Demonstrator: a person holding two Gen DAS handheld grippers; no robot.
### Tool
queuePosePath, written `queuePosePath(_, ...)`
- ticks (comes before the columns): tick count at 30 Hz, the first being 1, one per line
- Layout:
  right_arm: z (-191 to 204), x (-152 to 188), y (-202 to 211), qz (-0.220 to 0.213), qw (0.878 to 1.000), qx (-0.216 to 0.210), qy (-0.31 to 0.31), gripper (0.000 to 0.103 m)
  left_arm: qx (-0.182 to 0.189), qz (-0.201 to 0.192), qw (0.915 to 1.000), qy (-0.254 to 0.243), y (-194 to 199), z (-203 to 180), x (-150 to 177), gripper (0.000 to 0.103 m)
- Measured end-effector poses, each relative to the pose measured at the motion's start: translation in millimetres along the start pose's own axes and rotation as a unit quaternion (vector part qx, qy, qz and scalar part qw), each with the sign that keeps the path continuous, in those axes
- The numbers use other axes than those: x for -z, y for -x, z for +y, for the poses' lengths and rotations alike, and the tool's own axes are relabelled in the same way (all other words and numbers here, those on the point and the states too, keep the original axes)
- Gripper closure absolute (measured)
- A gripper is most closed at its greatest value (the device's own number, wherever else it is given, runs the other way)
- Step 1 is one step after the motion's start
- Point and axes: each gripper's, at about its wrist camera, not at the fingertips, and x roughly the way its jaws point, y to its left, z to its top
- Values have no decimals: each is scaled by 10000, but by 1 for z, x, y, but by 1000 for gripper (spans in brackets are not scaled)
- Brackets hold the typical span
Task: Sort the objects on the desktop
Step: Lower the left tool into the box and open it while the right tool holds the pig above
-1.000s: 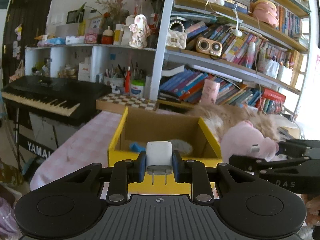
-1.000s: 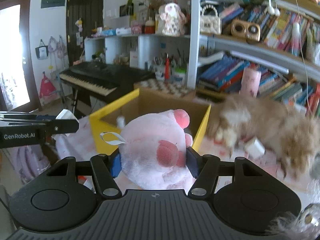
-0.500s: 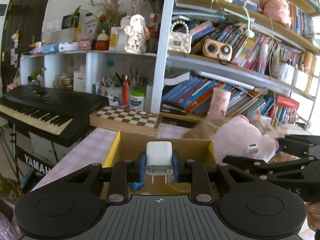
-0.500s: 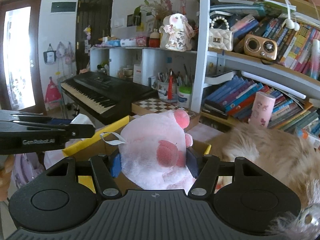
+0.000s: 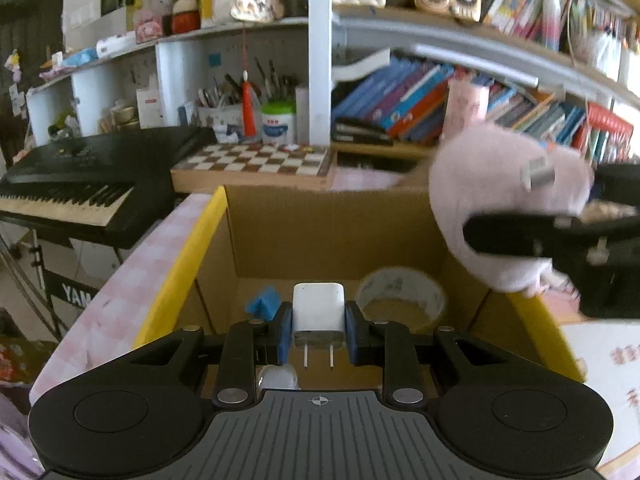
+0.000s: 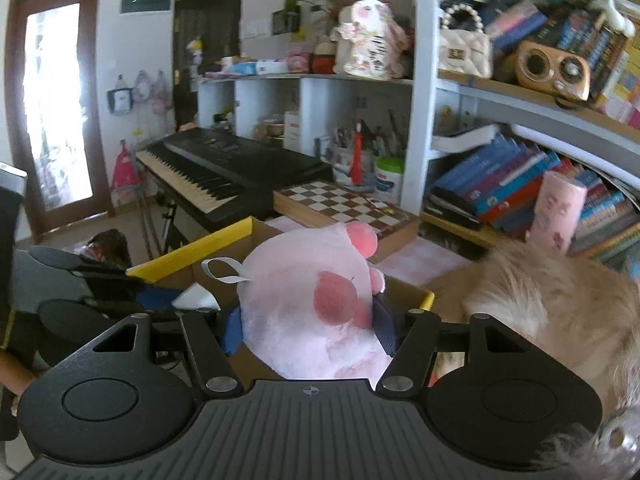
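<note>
While tools hover, cardboard box [image 5: 336,236] holds tape roll [image 5: 401,294], blue scrap [image 5: 263,300].

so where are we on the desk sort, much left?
Done: tape roll and a blue item lie in the yellow-edged cardboard box. In hand: left gripper holds a white plug charger above the box; right gripper holds a pink plush toy at its rim. Left: release both.

Daylit, glaring doorway [image 6: 56,112], motion blur, fisheye-bent edges
</note>
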Motion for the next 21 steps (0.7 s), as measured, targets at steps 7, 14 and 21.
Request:
queuePosePath(7, -14, -7, -19, 69, 9996, -245, -137, 44, -223, 452, 9987, -124, -21, 0, 8, 78)
queuePosePath(14, -21, -4, -39, 375, 9978, -490, -255, 44, -256, 679, 9973, -123, -33, 0, 10, 78)
queuePosePath(21, -19, 4, -57, 745, 9949, -656, -191, 44, -283, 191, 9994, 105, -20, 5, 11, 65)
